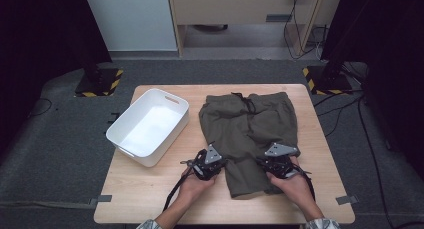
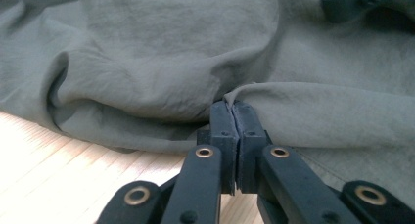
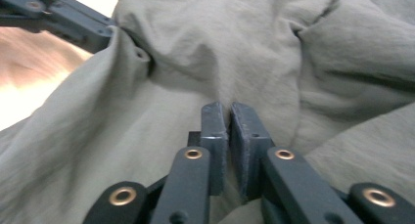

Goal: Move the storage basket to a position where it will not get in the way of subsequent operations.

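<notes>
Olive shorts (image 1: 248,134) rumpled, soft folds; left gripper (image 2: 234,106) pinching ridge.

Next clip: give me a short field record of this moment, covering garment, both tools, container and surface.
garment: olive-green drawstring fabric shorts, lying flat, waistband at the table's far side
left tool: jaws shut, pinching a fold of the shorts at the left leg's edge
right tool: jaws nearly together on the shorts' fabric at the right leg
container: white rectangular plastic bin, left of the shorts
surface: light wooden table
</notes>
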The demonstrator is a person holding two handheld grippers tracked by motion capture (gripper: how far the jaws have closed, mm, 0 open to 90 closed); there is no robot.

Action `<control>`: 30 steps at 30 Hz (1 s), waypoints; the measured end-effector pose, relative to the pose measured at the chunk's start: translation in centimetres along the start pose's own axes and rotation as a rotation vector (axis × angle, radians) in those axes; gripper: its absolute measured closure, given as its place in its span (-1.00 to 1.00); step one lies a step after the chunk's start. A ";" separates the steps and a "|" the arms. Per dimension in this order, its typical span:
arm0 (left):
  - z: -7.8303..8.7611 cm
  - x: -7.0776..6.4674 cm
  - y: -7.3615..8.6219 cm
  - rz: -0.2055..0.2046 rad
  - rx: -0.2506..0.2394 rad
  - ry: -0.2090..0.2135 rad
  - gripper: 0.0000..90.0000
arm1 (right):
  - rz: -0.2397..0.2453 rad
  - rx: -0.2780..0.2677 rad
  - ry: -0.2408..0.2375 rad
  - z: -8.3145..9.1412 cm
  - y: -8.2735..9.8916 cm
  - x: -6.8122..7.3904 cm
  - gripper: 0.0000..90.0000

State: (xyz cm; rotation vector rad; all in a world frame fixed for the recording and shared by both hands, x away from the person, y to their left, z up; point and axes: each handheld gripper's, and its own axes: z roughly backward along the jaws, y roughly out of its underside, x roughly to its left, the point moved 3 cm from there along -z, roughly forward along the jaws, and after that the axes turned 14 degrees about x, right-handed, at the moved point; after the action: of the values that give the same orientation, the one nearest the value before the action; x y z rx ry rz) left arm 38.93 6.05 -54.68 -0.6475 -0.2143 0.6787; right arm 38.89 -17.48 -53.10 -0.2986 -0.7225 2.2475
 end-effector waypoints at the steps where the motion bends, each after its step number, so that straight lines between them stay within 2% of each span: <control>1: 0.3 0.2 0.1 0.008 0.000 0.002 0.96 | -0.001 -0.005 -0.004 0.0 0.0 0.1 0.73; 3: 1.0 0.6 0.4 0.011 -0.003 -0.008 0.97 | -0.024 -0.017 -0.003 0.2 0.1 0.1 0.41; 5: 2.0 1.3 0.7 0.012 -0.010 -0.024 0.97 | -0.061 -0.029 -0.010 0.6 0.1 -0.1 0.22; 8: 3.3 2.3 1.1 0.012 -0.014 -0.042 0.97 | -0.102 -0.062 -0.008 1.2 0.2 -0.7 0.13; 10: 4.0 2.9 1.5 0.014 -0.012 -0.052 0.97 | -0.113 -0.068 0.006 1.4 0.4 -1.1 0.13; 12: 4.6 3.6 1.9 0.017 -0.005 -0.061 0.97 | -0.133 -0.044 0.021 1.4 0.8 -1.5 0.22; 13: 4.8 3.9 2.2 0.019 -0.002 -0.067 0.97 | -0.128 -0.021 0.029 1.3 1.0 -1.7 0.34; 16: 5.3 4.5 2.8 0.028 0.014 -0.073 0.97 | -0.124 0.047 0.056 0.7 1.7 -2.1 0.47; 20: 5.8 5.2 3.2 0.039 0.016 -0.084 0.97 | -0.104 0.097 0.068 0.2 2.4 -2.4 0.59; 26: 6.1 5.6 3.5 0.036 0.030 -0.112 0.97 | -0.080 0.118 0.077 0.3 2.9 -3.0 0.80; 30: 6.3 6.1 3.9 0.040 0.049 -0.136 0.97 | -0.086 0.135 0.140 0.8 3.4 -4.2 0.85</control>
State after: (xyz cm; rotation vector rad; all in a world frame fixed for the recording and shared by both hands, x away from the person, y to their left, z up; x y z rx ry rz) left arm 39.17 15.34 -52.22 -0.5602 -0.3108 0.7650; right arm 39.51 -22.77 -54.47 -0.3487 -0.4977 2.1578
